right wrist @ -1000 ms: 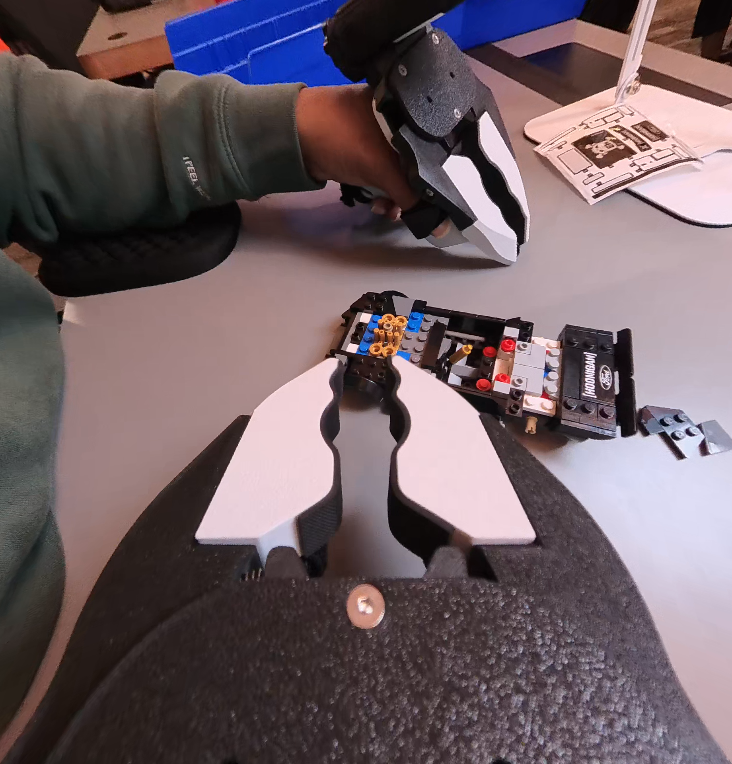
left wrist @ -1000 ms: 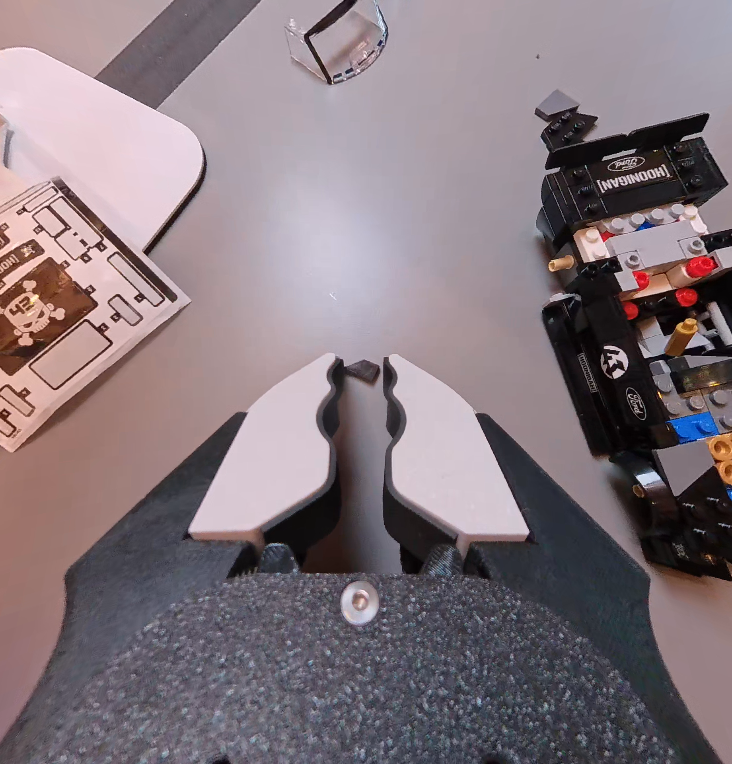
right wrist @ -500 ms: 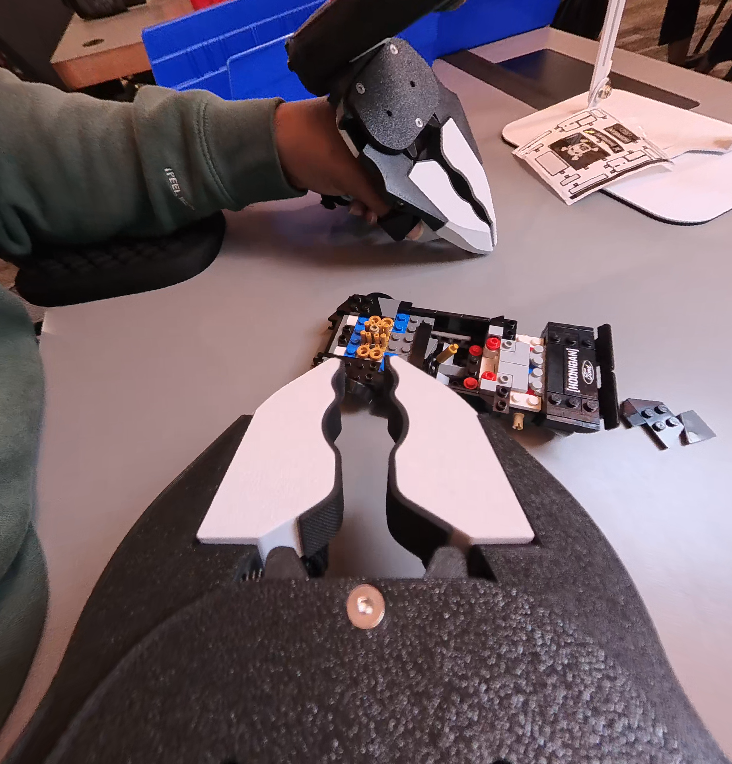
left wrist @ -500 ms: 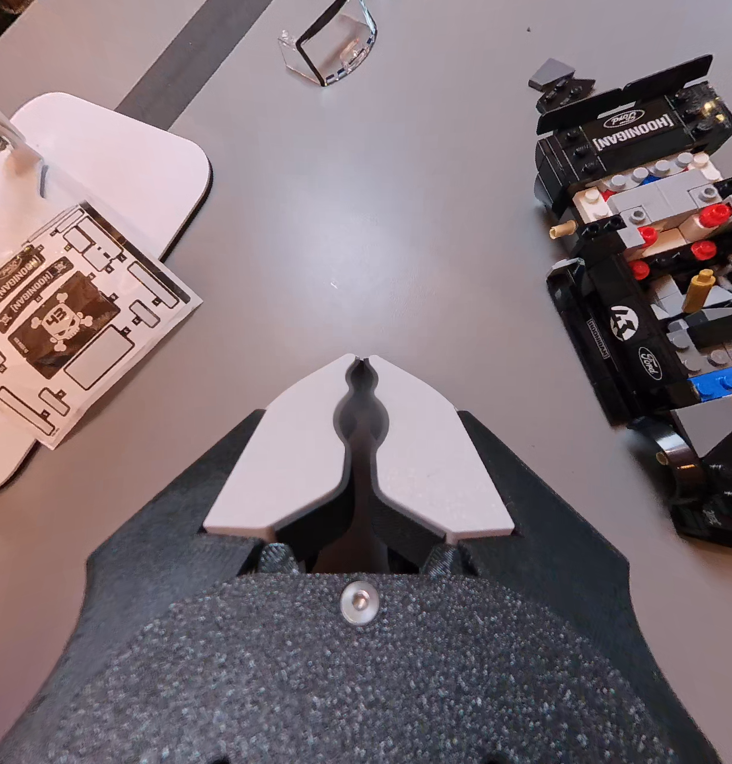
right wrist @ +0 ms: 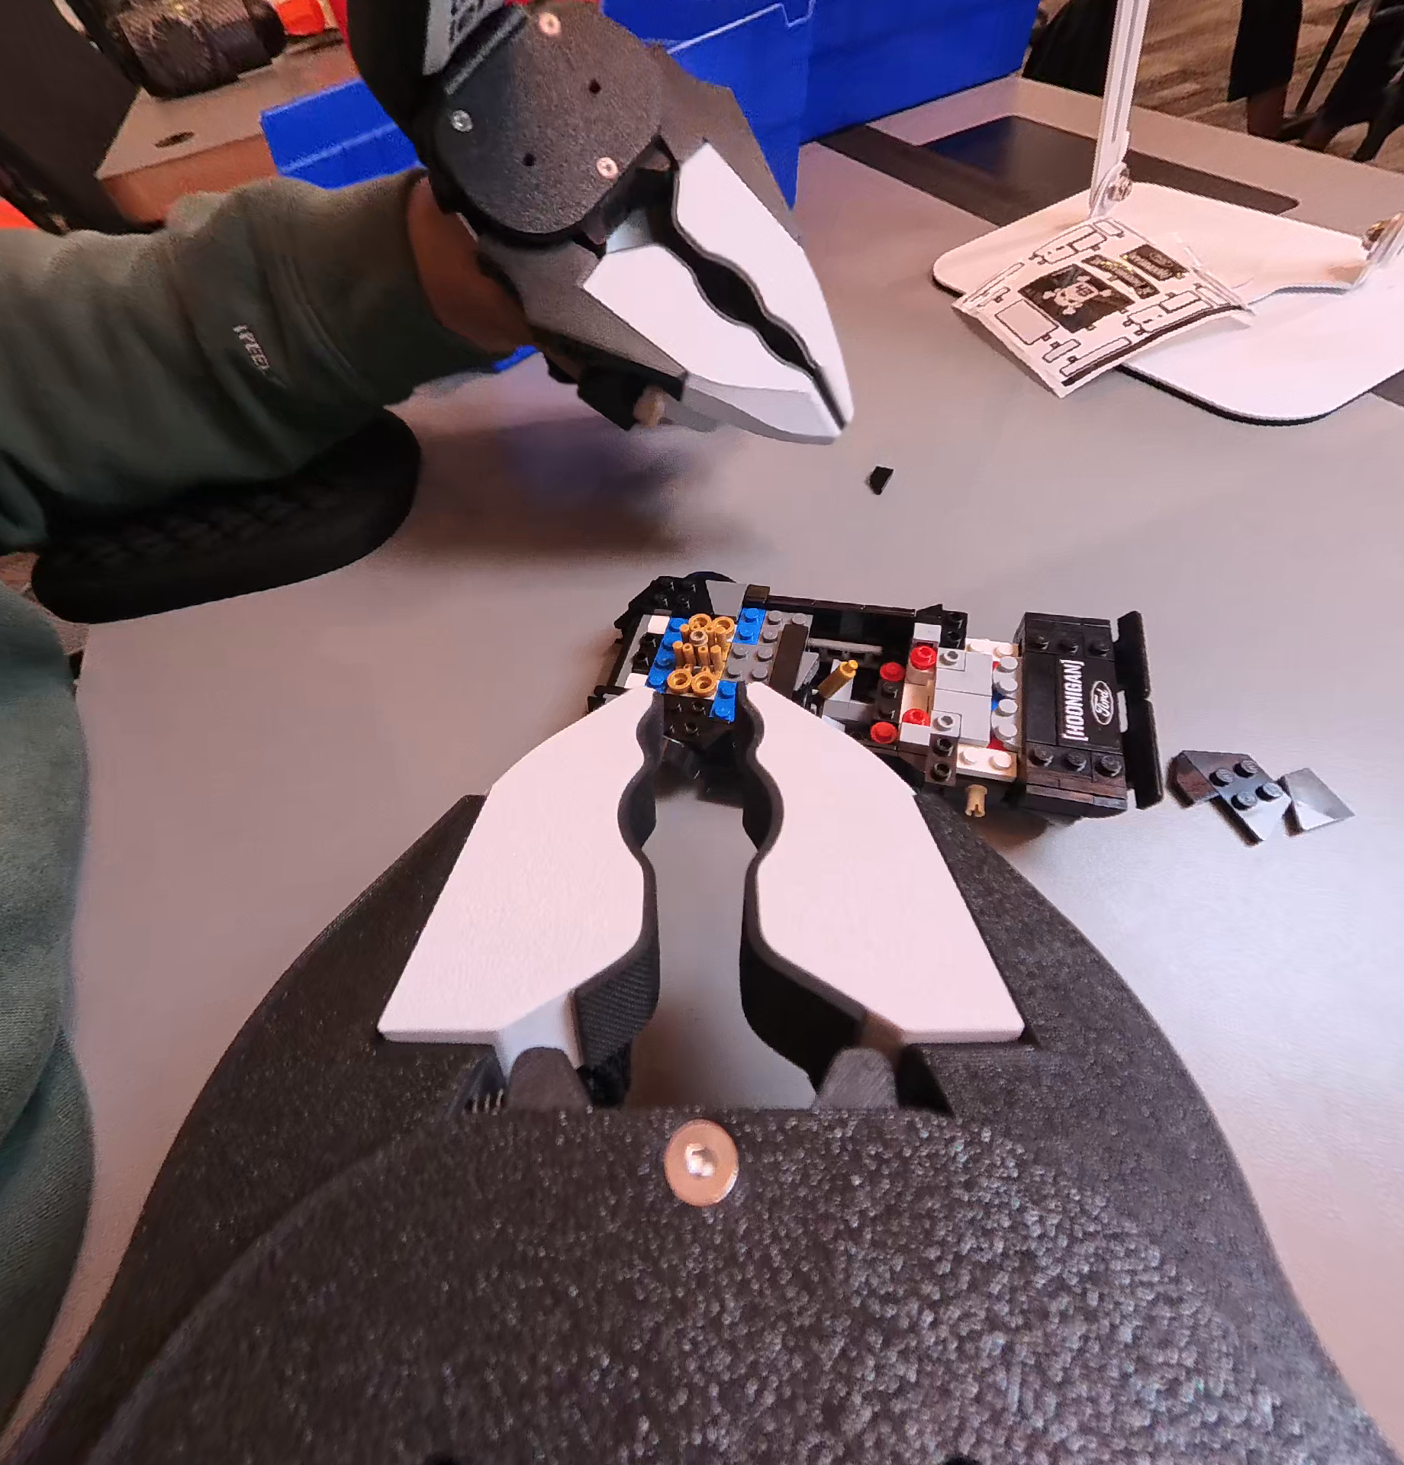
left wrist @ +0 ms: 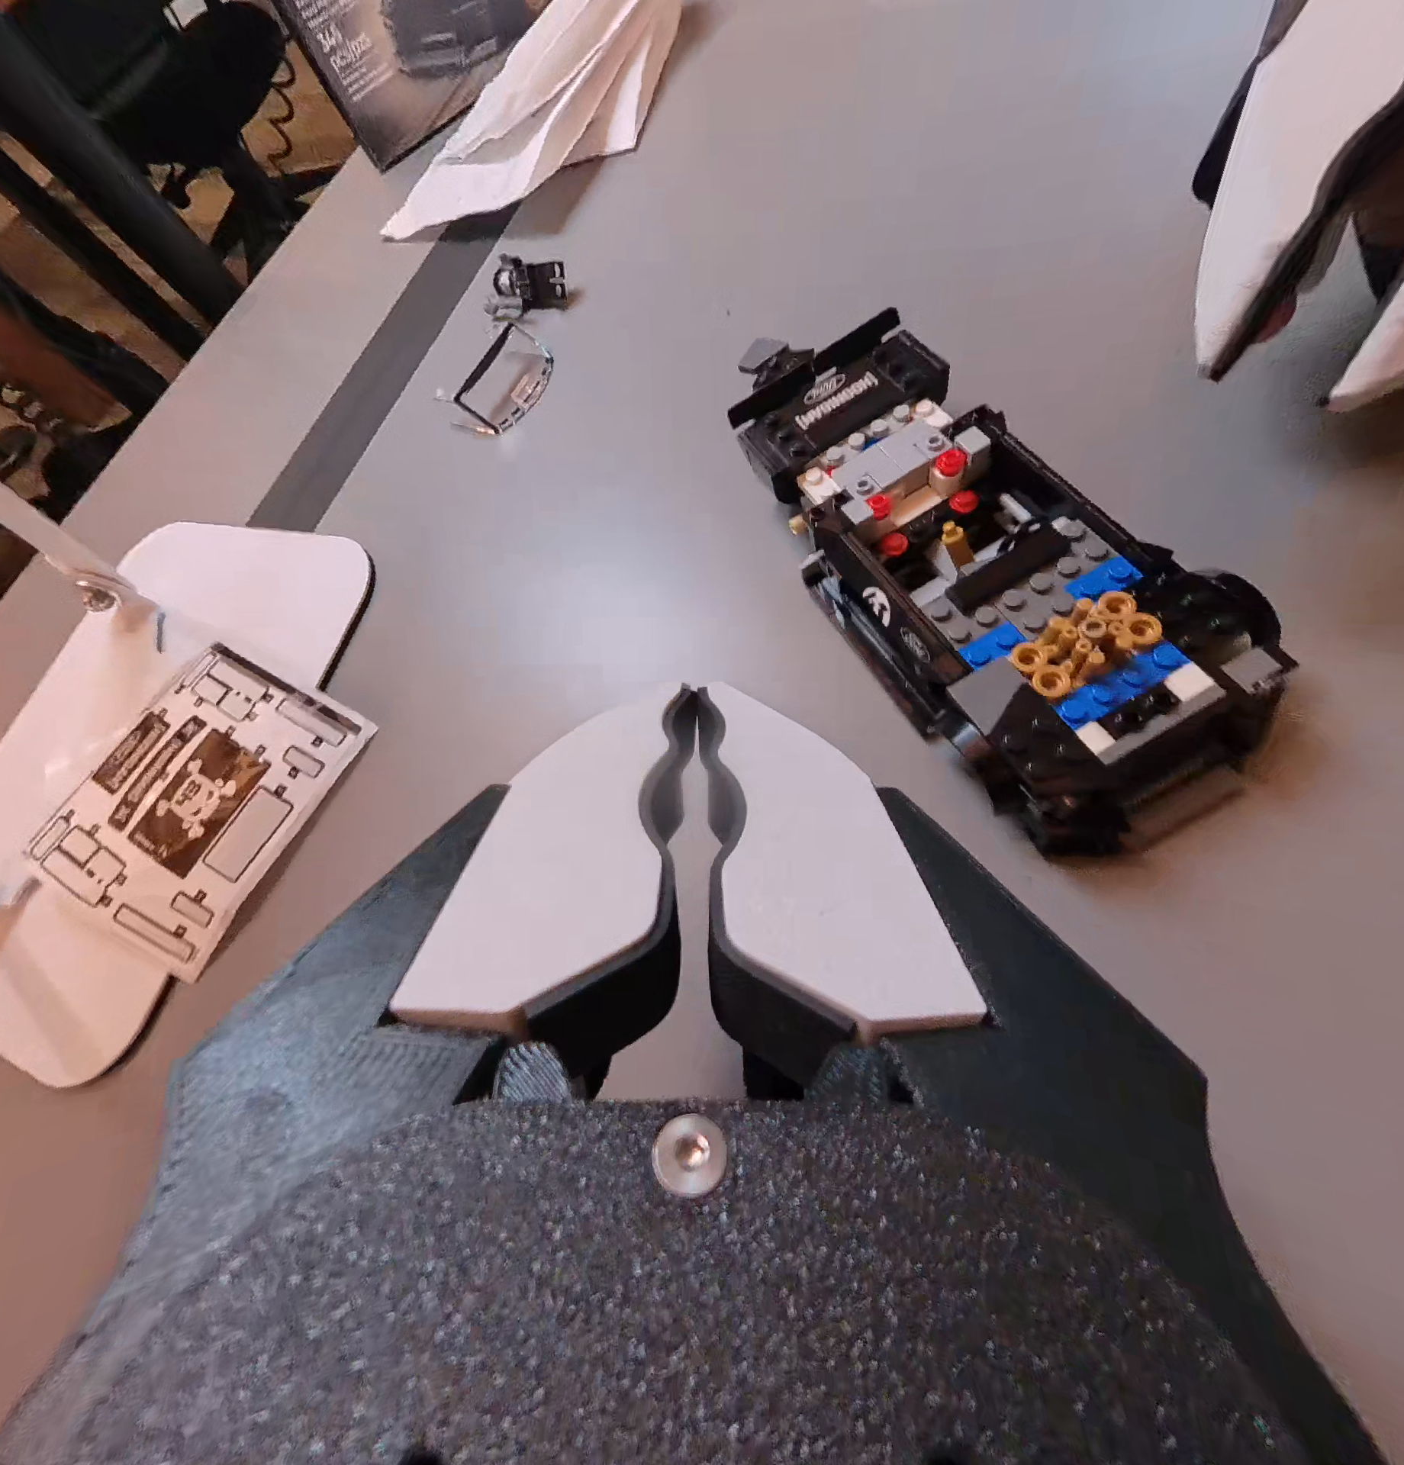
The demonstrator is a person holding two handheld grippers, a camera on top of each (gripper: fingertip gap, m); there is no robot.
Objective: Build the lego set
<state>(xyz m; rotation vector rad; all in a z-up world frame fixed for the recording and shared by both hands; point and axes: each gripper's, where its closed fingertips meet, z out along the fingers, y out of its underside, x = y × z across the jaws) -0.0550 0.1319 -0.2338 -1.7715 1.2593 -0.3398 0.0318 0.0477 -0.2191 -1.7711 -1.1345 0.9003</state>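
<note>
Left gripper (left wrist: 695,698): tips pressed together, nothing visible between them; raised off the table (left wrist: 604,515).

The small black piece (right wrist: 879,480) lies loose on the table just past those tips. It shows only in the right wrist view, so this reads as a missed pinch that needs another try.

Right gripper (right wrist: 695,705): fingers spread, holding nothing. The nose of the lego car (left wrist: 1000,602) shows through the gap, but the left wrist view puts this gripper clear of the car, probably waiting to steady it.

Car sits upright mid-table, roof off, studs exposed for more parts.

Two wedge plates (right wrist: 1254,793) lie just beside its rear; a clear windscreen (left wrist: 504,388) lies well apart.

Right gripper is cut off in the left wrist view. Cannot tell where the black piece belongs.
</note>
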